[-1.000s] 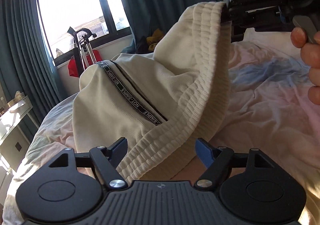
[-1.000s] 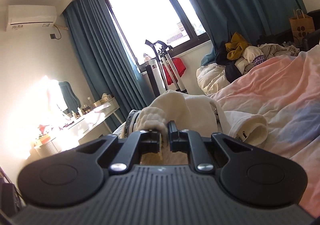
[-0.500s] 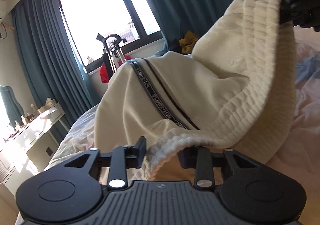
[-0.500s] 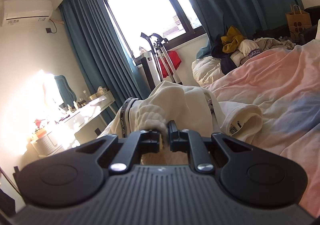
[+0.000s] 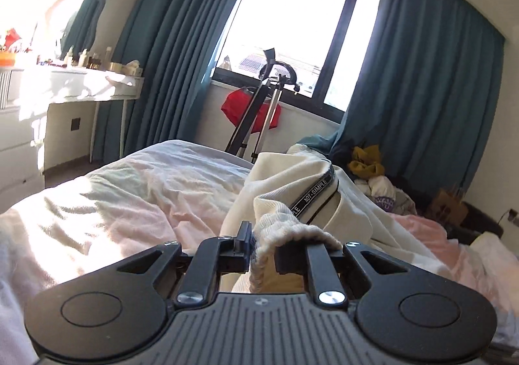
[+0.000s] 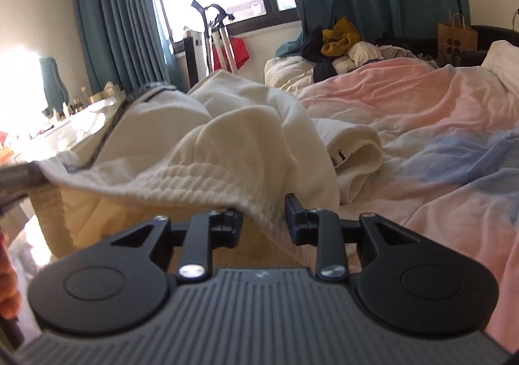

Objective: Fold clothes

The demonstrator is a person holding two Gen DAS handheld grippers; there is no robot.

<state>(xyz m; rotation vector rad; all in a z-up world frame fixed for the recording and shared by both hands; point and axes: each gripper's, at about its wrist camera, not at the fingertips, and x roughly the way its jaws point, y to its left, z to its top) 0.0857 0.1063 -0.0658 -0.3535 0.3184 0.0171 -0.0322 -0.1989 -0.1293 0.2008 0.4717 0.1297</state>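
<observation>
A: Cream ribbed-cotton garment with a black lettered tape (image 5: pixel 311 193) is lying bunched on the pink-and-blue bed sheet (image 6: pixel 421 125), lower centre of both views. Left tool (image 5: pixel 262 246) is clamping the ribbed hem, its jaws closing on it.

B: Right tool (image 6: pixel 263 214)?

A: Its jaws are opening; the hem is draping between them, pads not pressing.

B: Advice: the left should be keeping its pinch while the right is clearing the cloth fully, then laying the hem flat without twisting.
</observation>
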